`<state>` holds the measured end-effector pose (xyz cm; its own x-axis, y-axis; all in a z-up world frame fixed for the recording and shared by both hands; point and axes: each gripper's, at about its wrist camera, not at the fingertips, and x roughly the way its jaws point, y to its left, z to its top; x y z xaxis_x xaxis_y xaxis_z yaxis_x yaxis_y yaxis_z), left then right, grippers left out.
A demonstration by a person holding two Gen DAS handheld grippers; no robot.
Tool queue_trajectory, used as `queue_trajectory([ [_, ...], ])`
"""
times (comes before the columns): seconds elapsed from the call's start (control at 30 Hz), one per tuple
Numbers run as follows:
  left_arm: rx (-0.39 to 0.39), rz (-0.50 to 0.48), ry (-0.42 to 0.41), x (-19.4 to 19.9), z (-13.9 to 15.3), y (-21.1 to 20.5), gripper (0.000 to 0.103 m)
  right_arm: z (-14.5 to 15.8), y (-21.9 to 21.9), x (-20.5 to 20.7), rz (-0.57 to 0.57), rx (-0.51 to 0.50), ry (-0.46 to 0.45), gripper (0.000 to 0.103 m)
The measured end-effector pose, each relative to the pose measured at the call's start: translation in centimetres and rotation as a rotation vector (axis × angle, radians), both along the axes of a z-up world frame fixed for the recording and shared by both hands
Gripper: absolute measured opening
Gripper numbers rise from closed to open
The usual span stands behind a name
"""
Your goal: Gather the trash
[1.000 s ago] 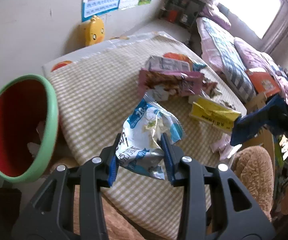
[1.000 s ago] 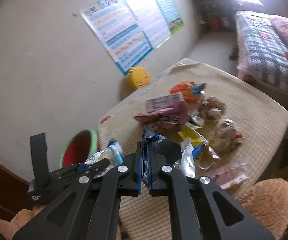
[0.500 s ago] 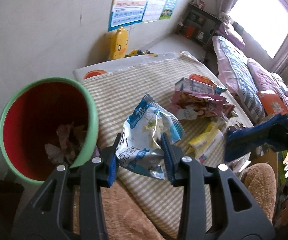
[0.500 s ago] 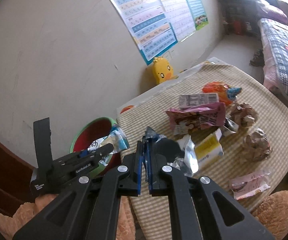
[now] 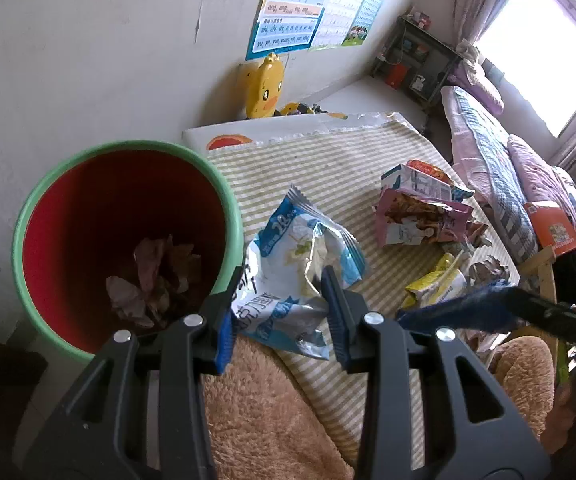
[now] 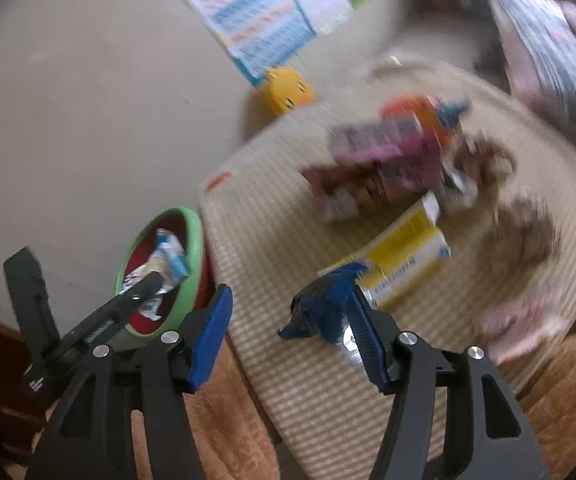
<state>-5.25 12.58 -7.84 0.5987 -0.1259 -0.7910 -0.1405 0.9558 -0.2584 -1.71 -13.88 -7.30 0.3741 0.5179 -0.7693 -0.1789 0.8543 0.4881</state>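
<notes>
Wrappers are lying scattered across the striped tablecloth (image 5: 319,160), and I am working both tongs near its near-left corner. My left gripper (image 5: 278,312) is clamping a crumpled blue and white snack bag (image 5: 299,264) between its blue pads, jaws narrow around the foil; the bag is hanging just right of the green-rimmed red bin (image 5: 128,148), touching or nearly touching its rim. Crumpled paper (image 5: 156,276) is sitting in the bottom of that bin.

My right gripper (image 6: 288,320) is showing its jaws standing wide; they have just been opening. A dark blue wrapper (image 6: 319,308) is lying between them, leaning against the right pad, with no squeeze on it that I can see. It is over the cloth, right of the bin (image 6: 192,248). That view is smeared by motion, so I cannot tell whether the wrapper is resting on the cloth.

Farther right, a yellow packet (image 6: 403,260) is lying just beyond the right pad, and a pink bag (image 5: 419,220) with a small carton (image 5: 415,180) behind it is lying toward the far right. A yellow duck toy (image 5: 266,88) is standing against the far wall.
</notes>
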Motion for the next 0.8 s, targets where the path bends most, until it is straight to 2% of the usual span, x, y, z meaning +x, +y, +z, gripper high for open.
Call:
queue_trajectory([
  [0.07, -0.003, -0.006, 0.006, 0.0, -0.2, -0.2, 0.036, -1.0, -0.2, 0.0, -0.008, -0.026, 0.028, 0.057],
  [0.1, -0.004, -0.009, 0.007, 0.0, -0.2, -0.2, 0.036, -1.8, -0.3, 0.1, 0.0, -0.069, 0.053, 0.06],
  [0.2, -0.002, -0.016, 0.002, -0.1, -0.1, -0.4, 0.036, -4.0, -0.9, -0.3, 0.009, -0.158, 0.123, 0.061],
  [0.3, 0.0, -0.014, 0.005, -0.1, -0.2, -0.4, 0.036, -4.9, -2.4, -1.1, -0.021, -0.15, 0.145, 0.061],
  [0.37, 0.003, -0.018, 0.011, 0.0, -0.3, -0.6, 0.036, -4.5, -3.3, -1.6, -0.046, -0.169, 0.121, 0.061],
  [0.43, 0.007, -0.024, 0.012, 0.0, -0.3, -0.8, 0.036, -3.5, -3.6, -1.9, -0.044, -0.246, 0.065, 0.063],
  [0.5, 0.011, -0.03, 0.009, 0.0, -0.2, -1.0, 0.036, -2.6, -3.6, -2.4, -0.018, -0.341, 0.007, 0.068],
  [0.6, 0.015, -0.035, 0.013, 0.0, -0.3, -1.3, 0.036, -2.0, -3.4, -3.1, 0.048, -0.42, -0.059, 0.068],
  [0.8, 0.022, -0.058, 0.025, 0.1, -0.5, -2.2, 0.036, -4.1, 0.2, -2.3, 0.22, -0.435, -0.057, 0.068],
])
